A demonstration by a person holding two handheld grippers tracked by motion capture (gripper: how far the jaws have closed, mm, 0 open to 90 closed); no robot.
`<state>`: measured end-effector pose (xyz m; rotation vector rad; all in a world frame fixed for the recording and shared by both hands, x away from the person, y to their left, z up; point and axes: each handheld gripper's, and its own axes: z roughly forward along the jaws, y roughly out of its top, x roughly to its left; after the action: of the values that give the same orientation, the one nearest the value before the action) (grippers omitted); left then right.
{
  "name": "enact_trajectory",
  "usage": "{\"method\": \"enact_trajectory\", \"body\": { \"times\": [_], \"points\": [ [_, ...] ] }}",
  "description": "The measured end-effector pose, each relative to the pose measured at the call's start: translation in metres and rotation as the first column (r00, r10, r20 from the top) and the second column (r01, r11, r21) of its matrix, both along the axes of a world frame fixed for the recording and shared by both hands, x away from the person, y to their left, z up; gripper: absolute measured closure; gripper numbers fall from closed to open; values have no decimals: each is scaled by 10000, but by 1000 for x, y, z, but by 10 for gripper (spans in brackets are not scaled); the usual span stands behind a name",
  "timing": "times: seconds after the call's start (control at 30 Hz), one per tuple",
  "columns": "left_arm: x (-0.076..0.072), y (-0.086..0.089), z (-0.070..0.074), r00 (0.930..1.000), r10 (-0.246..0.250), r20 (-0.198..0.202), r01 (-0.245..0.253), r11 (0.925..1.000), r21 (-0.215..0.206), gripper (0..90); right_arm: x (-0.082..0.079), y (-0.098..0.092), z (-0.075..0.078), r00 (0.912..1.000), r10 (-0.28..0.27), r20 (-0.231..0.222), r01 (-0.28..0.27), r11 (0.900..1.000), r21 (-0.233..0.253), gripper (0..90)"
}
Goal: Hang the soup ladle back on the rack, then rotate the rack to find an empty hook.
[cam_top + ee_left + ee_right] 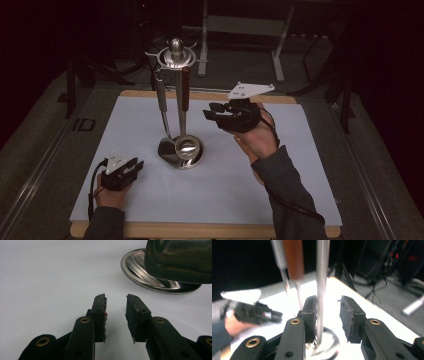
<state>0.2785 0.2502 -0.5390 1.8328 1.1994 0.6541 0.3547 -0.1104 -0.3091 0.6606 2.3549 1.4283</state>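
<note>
Nearest, at the left front of the white mat (150,200), the left gripper (131,167) rests low on the surface with its jaws parted and nothing between them. In the left gripper view, the left gripper (116,307) points across bare mat toward the shiny round base (155,277) of the utensil stand, which lies ahead and to the right, apart from the jaws.

Farther in, at the middle of the mat, the utensil stand (176,60) stands upright on that base (181,151). Two utensils hang from its top ring: a ladle with a reddish-brown handle (185,90), its bowl down over the base, and a silver-handled tool (161,100) just to its left.

To the right of the stand, the right gripper (210,111) is raised and aimed left toward the hanging handles. In the right gripper view, the right gripper (328,307) has its jaws spread, with the stand's centre pole (322,277) just beside its left jaw; nothing is clamped.

As a judgement, the work is at its start: both utensils hang in place, and taking one off the ring, likely the ladle, is yet to be done.
</note>
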Motion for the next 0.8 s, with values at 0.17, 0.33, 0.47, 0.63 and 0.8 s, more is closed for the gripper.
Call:
{"method": "enact_trajectory", "body": {
  "times": [0.17,0.33,0.47,0.63,0.8],
  "points": [
    [0,0,0,10000,4,-12,-4,10000,2,695,1,-2,-8,10000,-63,13,64,9950,-998,659],
    [0,0,0,10000,6,4,-6,10000,25,696,2,-4,-19,9999,-100,27,103,9833,-1819,652],
    [0,0,0,10000,17,23,-17,10000,8,696,3,-7,-26,9998,-192,-40,178,9749,-2218,647],
    [-1,0,1,10000,37,74,-37,10000,-21,712,3,-11,-32,9996,-240,-135,196,9639,-2655,641],
    [-6,-1,8,9985,134,536,-108,9988,-473,774,2,-19,-45,9989,-426,-205,326,9345,-3543,613]
  ]
}}
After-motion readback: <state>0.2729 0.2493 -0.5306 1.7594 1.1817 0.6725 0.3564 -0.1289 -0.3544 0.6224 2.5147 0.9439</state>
